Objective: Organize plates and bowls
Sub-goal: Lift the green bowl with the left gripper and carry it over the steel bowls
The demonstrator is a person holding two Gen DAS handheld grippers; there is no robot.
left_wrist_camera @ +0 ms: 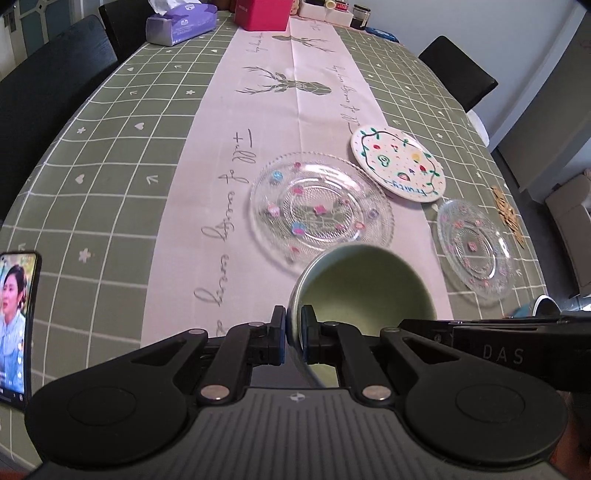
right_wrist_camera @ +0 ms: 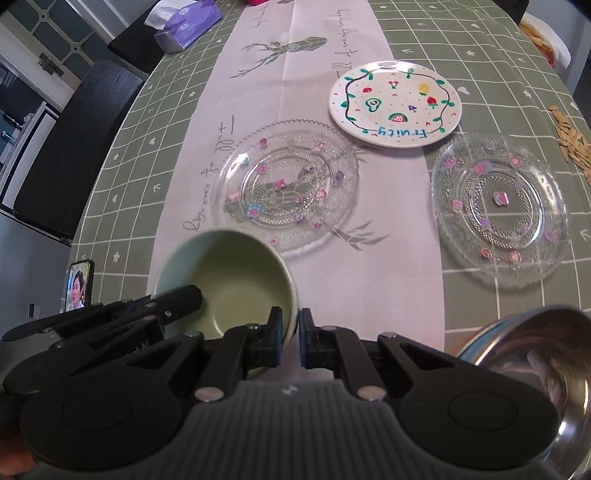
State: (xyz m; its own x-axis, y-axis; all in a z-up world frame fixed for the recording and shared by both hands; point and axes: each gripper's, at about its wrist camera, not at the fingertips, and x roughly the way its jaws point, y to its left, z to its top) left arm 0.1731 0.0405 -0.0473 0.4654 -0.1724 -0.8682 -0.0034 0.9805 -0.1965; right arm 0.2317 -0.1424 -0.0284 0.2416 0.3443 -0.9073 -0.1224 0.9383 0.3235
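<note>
My left gripper (left_wrist_camera: 294, 334) is shut on the left rim of a pale green bowl (left_wrist_camera: 365, 288), tilted above the near table. My right gripper (right_wrist_camera: 289, 341) is shut on the right rim of the same green bowl (right_wrist_camera: 229, 284); the left gripper (right_wrist_camera: 177, 299) shows on its other side. Beyond the bowl lie a large clear glass plate with flower dots (left_wrist_camera: 321, 206) (right_wrist_camera: 284, 181), a smaller clear glass plate (left_wrist_camera: 474, 247) (right_wrist_camera: 500, 206) to the right, and a white "Fruity" plate (left_wrist_camera: 399, 164) (right_wrist_camera: 395, 103) behind them.
A steel bowl (right_wrist_camera: 535, 373) sits at the near right. A phone (left_wrist_camera: 16, 325) (right_wrist_camera: 79, 286) stands at the near left. Seeds (left_wrist_camera: 508, 216) (right_wrist_camera: 570, 142) lie near the right table edge. A tissue pack (left_wrist_camera: 181, 22) and pink box (left_wrist_camera: 264, 14) stand far back. Dark chairs (left_wrist_camera: 48, 81) line the left side.
</note>
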